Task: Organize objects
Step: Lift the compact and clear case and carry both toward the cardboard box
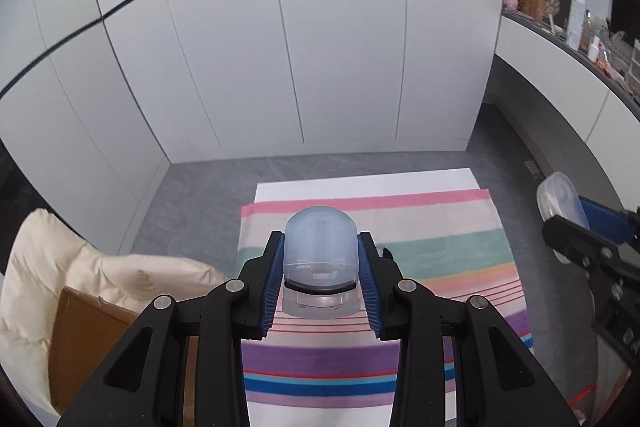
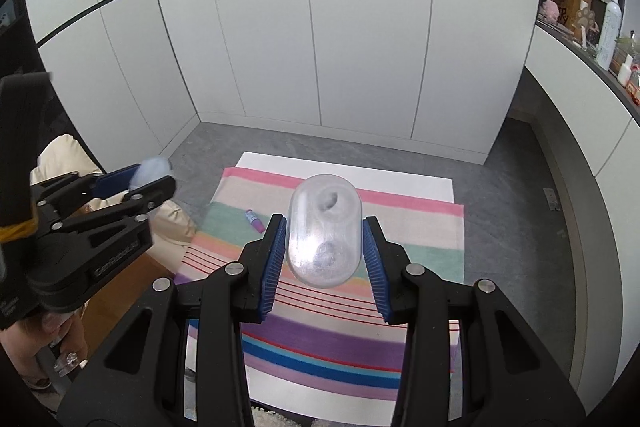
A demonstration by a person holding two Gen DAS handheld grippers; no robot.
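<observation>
My left gripper [image 1: 320, 255] is shut on a pale blue translucent case half [image 1: 320, 251] and holds it above the striped cloth [image 1: 440, 251]; it also shows in the right wrist view [image 2: 152, 175]. My right gripper [image 2: 325, 239] is shut on a clear oval lid [image 2: 325, 231] with two round hollows, held above the striped cloth [image 2: 416, 227]; it shows in the left wrist view [image 1: 568, 223] with the clear oval lid [image 1: 558, 199]. A small pink and blue tube [image 2: 254, 219] lies on the cloth's left part.
The cloth lies on a white board [image 2: 400, 175] on grey floor. A cardboard box [image 1: 88, 339] with a cream padded cover [image 1: 60, 267] stands at the left. White cabinet doors [image 1: 280, 47] stand behind. A cluttered shelf [image 1: 580, 27] runs along the right.
</observation>
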